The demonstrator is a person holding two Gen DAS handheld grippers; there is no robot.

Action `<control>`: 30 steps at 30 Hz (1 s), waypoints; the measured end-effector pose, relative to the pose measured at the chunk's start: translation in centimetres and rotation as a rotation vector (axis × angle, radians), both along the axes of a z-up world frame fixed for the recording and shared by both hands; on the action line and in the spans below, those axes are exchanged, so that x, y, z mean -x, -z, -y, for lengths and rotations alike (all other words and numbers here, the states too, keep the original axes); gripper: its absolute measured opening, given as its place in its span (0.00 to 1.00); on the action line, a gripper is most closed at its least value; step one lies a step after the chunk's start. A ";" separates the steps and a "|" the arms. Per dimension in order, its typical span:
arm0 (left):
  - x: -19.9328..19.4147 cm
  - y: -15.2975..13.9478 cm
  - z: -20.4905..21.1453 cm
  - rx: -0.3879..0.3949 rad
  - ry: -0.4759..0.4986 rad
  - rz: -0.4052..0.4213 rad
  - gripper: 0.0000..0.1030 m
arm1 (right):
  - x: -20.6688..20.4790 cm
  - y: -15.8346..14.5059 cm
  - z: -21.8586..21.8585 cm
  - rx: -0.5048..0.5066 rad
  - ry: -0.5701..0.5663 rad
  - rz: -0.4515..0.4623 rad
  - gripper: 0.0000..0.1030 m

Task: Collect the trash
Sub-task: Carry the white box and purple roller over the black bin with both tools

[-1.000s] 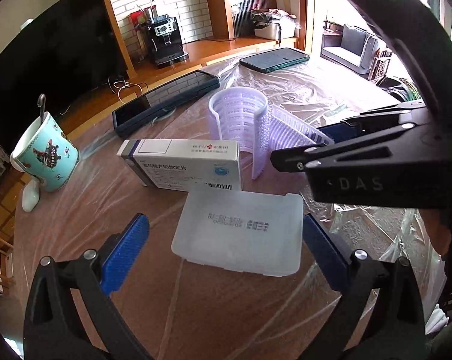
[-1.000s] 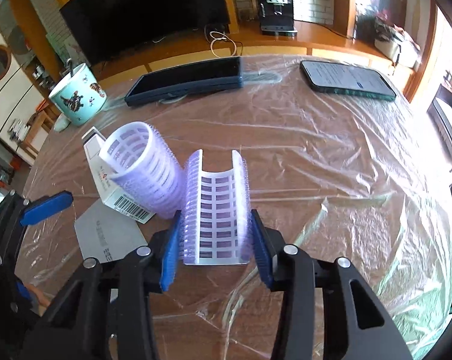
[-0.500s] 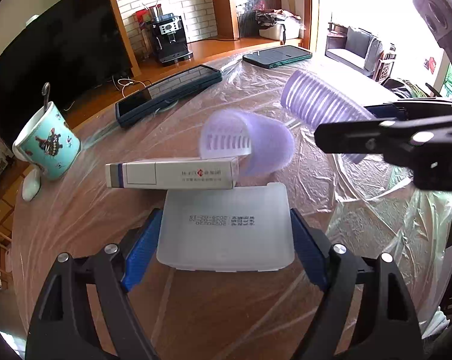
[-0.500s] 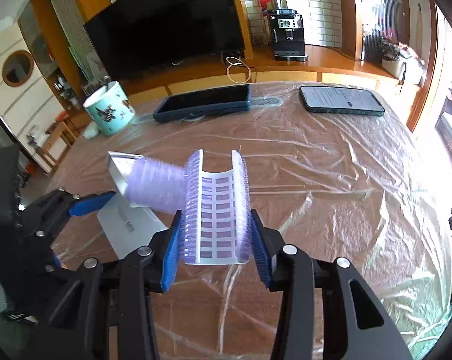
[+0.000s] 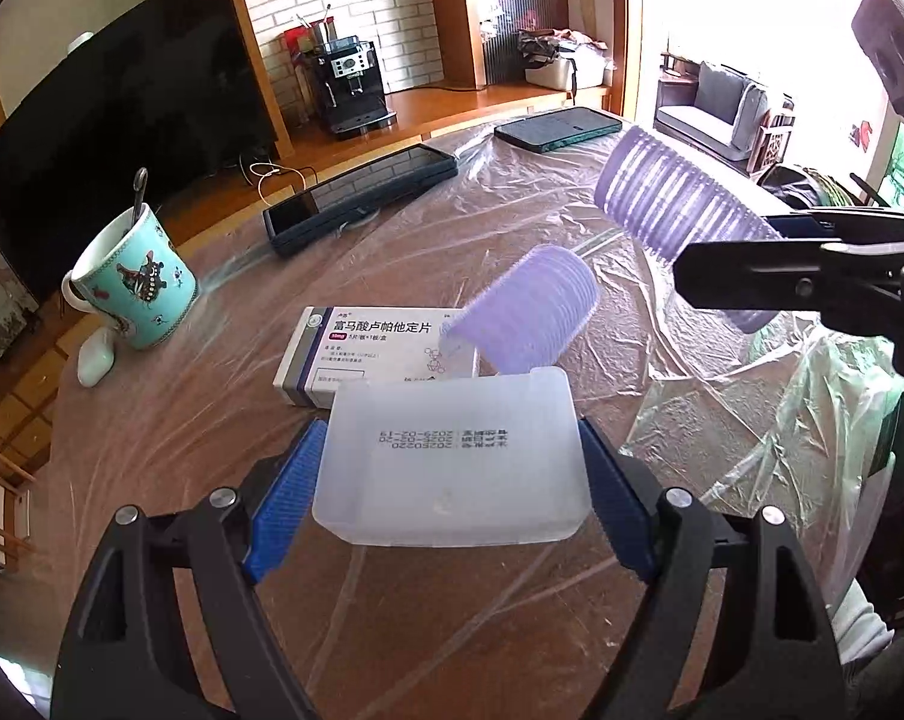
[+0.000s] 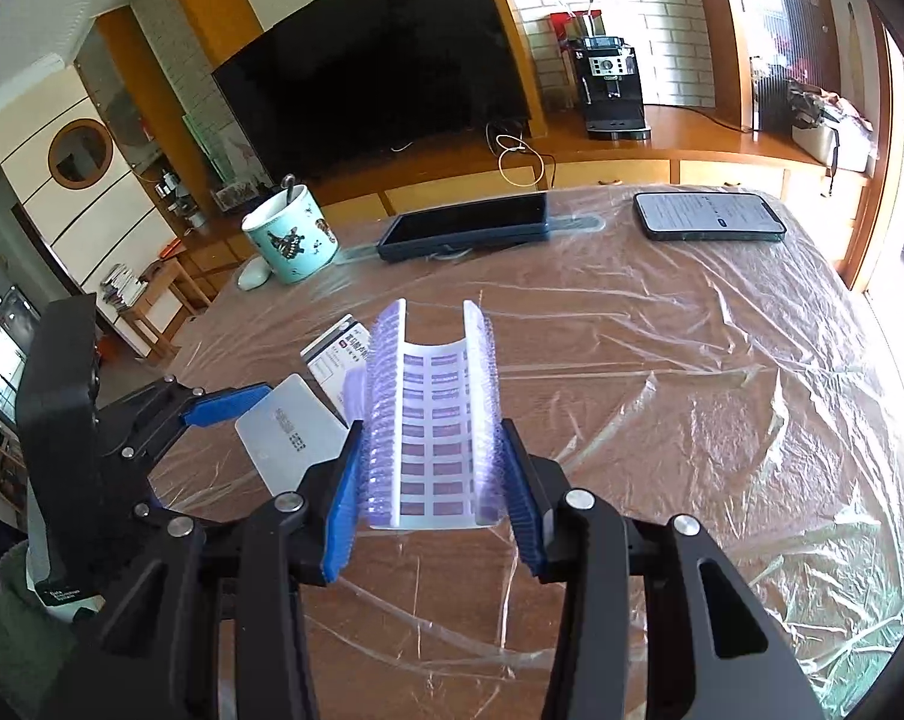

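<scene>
Both pairs of blue fingers [image 5: 284, 501] are clamped on loads: the left gripper [image 5: 450, 504] pinches the translucent plastic tray [image 5: 452, 456] by its two side walls, and the right gripper [image 6: 433, 504] squeezes the split purple hair roller [image 6: 434, 414] across its open channel. A second ago the tray lay flat on the film-covered table [image 5: 152, 420] between open pads; now it rides tilted up, clear of the surface. The roller has likewise risen off the table and hangs at two o'clock in the left view. That leaves two pieces of trash in hand (one per gripper), and the medicine box [image 5: 356, 354] and the whole purple roller [image 5: 530, 312] at twelve o'clock are still to gather. The mug [image 5: 134, 288] at ten o'clock and the two phones beyond look like keepers. No bin is visible.
</scene>
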State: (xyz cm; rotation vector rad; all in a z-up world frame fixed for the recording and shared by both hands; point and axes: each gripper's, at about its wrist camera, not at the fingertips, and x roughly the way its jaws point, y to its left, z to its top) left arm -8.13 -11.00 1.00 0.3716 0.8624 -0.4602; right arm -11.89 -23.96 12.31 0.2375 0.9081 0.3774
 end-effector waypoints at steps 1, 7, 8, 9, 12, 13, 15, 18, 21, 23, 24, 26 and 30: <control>0.1 -0.1 -0.1 0.001 0.000 -0.003 0.81 | 0.0 0.0 -0.1 0.001 -0.002 -0.001 0.41; 0.7 -0.6 -0.3 -0.002 -0.005 -0.014 0.81 | 0.6 0.2 -0.6 0.011 -0.020 -0.009 0.41; 0.9 -0.7 -0.4 0.002 -0.005 -0.016 0.81 | 0.7 0.3 -0.7 0.012 -0.024 -0.011 0.41; 1.0 -0.9 -0.5 0.008 -0.007 -0.016 0.81 | 0.7 0.4 -0.7 0.012 -0.027 -0.013 0.41; 1.5 -1.1 -0.5 0.004 -0.011 -0.013 0.81 | 0.7 0.7 -0.8 -0.004 -0.040 -0.027 0.41; 1.6 -1.1 -0.5 0.002 -0.012 -0.012 0.81 | 0.6 0.8 -0.8 -0.009 -0.044 -0.031 0.41; 1.7 -1.1 -0.6 0.005 -0.017 -0.015 0.81 | 0.7 1.1 -0.8 -0.013 -0.049 -0.040 0.41; 1.8 -1.3 -0.9 0.027 -0.025 -0.033 0.81 | 0.8 1.3 -0.9 -0.010 -0.056 -0.046 0.41; 1.9 -1.7 -1.4 0.085 -0.021 -0.071 0.81 | 1.2 1.4 -1.0 -0.010 -0.066 -0.047 0.41; 2.1 -2.2 -1.7 0.109 -0.028 -0.073 0.81 | 1.3 1.3 -1.2 -0.008 -0.071 -0.044 0.41; 2.3 -2.5 -1.9 0.110 -0.031 -0.064 0.81 | 1.3 1.3 -1.2 -0.010 -0.074 -0.042 0.41; 2.7 -2.9 -2.1 0.114 -0.030 -0.054 0.81 | 1.6 1.1 -1.3 -0.011 -0.079 -0.037 0.41; 3.6 -3.3 -2.3 0.111 -0.032 -0.038 0.81 | 2.4 0.5 -1.6 -0.003 -0.102 -0.020 0.41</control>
